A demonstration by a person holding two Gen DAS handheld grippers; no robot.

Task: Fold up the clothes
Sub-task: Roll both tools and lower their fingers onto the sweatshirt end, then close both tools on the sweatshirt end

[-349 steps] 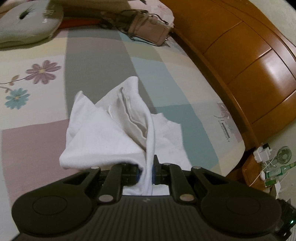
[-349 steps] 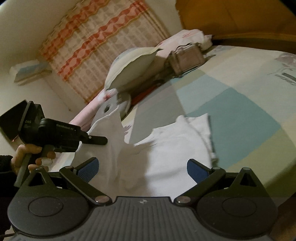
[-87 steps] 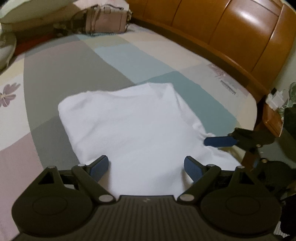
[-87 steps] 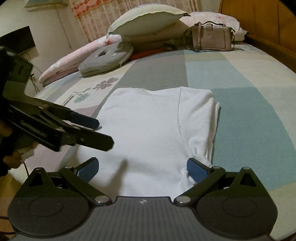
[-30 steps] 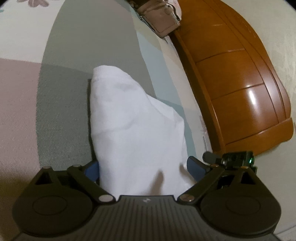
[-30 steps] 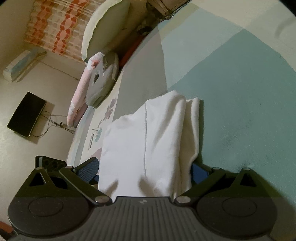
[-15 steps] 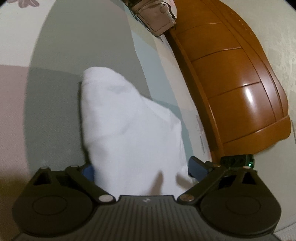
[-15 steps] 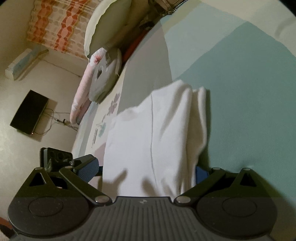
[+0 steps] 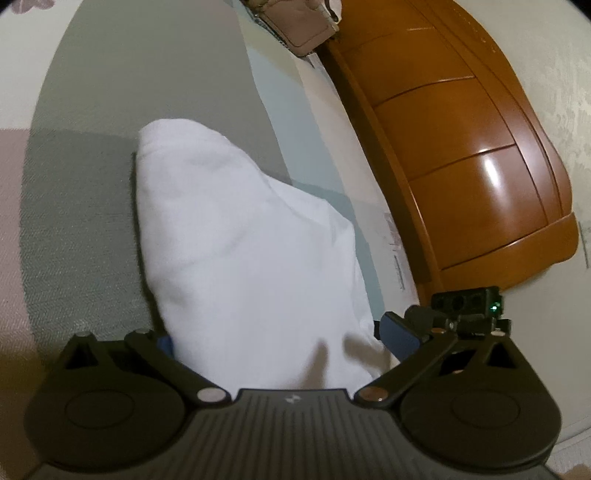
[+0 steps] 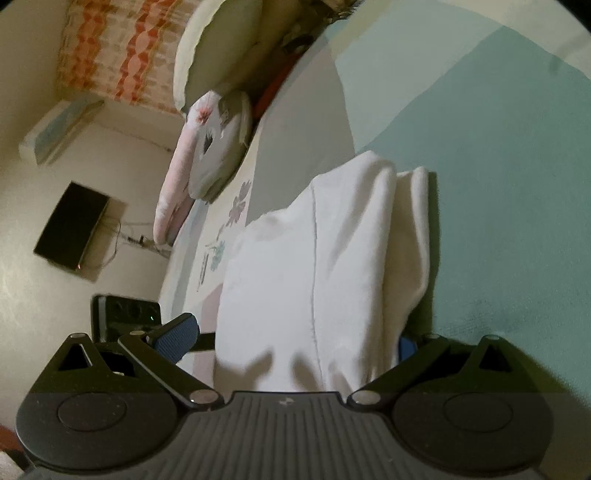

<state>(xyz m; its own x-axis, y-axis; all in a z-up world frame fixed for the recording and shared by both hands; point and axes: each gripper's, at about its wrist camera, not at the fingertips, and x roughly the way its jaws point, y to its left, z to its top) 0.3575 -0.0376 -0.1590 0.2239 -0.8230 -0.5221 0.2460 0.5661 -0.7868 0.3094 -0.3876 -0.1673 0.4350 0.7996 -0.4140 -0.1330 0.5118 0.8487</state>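
Note:
A white folded garment [image 9: 240, 240] lies on the patchwork bed sheet [image 9: 92, 147]. Its near end sits between the wide-spread fingers of my left gripper [image 9: 280, 338], which is open; the cloth covers most of the left blue pad. In the right wrist view the same garment [image 10: 325, 258] shows a seam and a doubled right edge. Its near end fills the gap of my open right gripper [image 10: 291, 343] and hides most of the right pad. Each tool's black body shows at the other view's edge.
A wooden headboard [image 9: 461, 166] curves along the bed's right side, with a pink handbag [image 9: 299, 22] at the far end. Pillows [image 10: 214, 48] and a grey cushion [image 10: 218, 147] are stacked at the bed's far left. A dark screen [image 10: 74, 225] hangs on the wall.
The garment looks slightly nearer and fuller in both views. The left gripper's fingers stand a touch wider. Both grippers have stayed at the cloth's near end.

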